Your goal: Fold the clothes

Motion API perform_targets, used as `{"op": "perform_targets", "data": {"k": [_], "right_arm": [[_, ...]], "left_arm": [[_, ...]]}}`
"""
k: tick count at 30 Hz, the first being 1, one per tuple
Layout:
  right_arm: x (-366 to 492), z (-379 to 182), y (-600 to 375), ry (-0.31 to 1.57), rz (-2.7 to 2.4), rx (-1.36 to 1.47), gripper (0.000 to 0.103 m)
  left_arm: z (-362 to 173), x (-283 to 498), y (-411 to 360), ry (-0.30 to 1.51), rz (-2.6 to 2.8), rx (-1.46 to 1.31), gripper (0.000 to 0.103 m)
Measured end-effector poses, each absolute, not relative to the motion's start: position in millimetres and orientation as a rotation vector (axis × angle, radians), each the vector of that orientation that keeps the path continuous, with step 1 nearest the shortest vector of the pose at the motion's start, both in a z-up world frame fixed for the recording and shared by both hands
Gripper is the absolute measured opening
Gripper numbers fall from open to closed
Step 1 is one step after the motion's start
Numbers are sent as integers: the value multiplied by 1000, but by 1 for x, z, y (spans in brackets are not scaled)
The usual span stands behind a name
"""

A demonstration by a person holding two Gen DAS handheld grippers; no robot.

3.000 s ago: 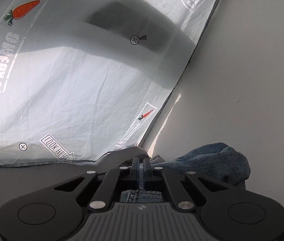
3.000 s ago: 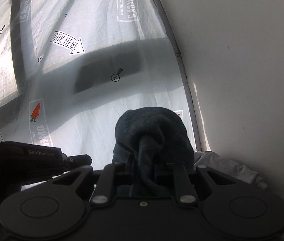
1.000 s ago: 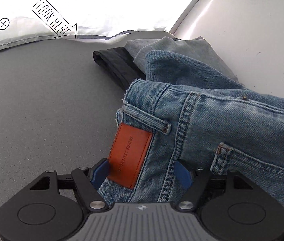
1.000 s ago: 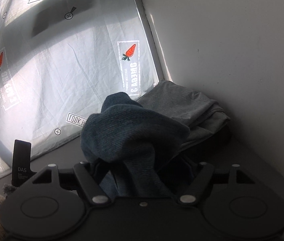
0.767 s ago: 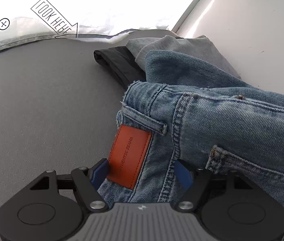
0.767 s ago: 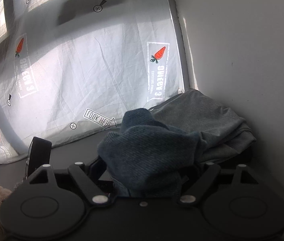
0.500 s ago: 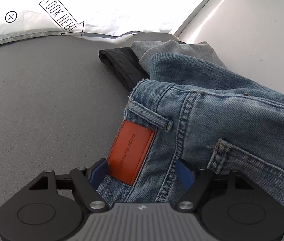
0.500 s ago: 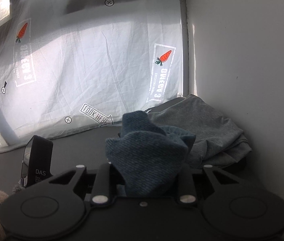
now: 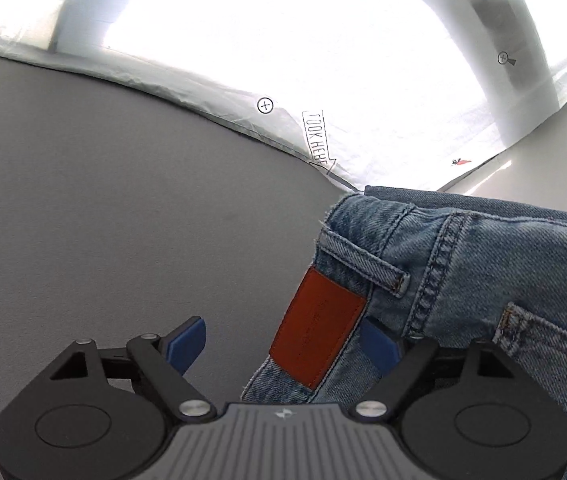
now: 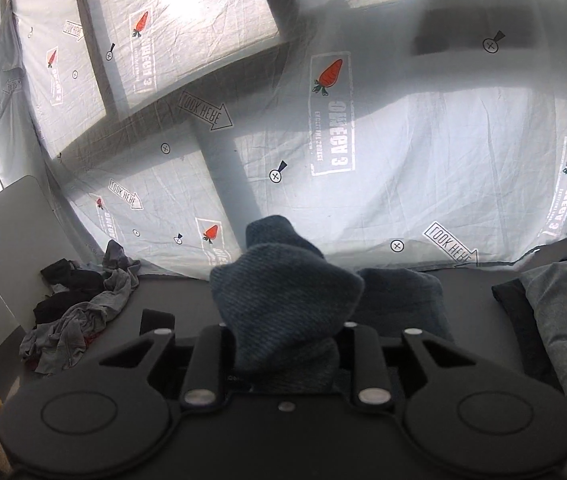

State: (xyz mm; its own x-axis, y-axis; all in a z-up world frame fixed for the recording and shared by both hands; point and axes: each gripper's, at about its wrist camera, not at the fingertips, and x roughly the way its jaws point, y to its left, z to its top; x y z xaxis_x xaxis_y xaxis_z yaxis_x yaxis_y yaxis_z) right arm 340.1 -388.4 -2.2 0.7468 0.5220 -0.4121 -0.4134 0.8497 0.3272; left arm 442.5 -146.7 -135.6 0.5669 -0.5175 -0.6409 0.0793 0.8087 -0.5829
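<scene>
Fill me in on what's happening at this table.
A person is folding blue jeans on a grey table. The left hand-held gripper is open beside the waistband's orange patch, gripping nothing. The right hand-held gripper is shut on a bunch of the denim. An unfolded clothes pile waits at left.

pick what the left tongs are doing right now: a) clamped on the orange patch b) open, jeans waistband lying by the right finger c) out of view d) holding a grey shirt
b: the left tongs stand spread wide, their blue fingertips apart, and the jeans with the orange patch lie loose on the grey surface near the right-hand finger, nothing pinched between them.
</scene>
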Motion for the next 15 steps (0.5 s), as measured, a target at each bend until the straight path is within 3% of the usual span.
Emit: {"op": "perform_targets", "data": {"k": [5,7,9,13,15], "right_arm": [[339,10,-361,541,747,507,26],[348,3,-370,577,780,694,26],[362,-20,-382,644,758,841,26],[398,-101,-398,806,636,819,31],[417,-147,-404,892,560,756,40]], "left_arm": [[-81,352,-51,755,-162,-585,95],[-57,323,-32,682,-104,-558,103],[-46,310,-24,646,-87,-530,103],[-83,331,-26,762,-72,-491,103],[-119,354,-29,870,-35,-473,102]]}}
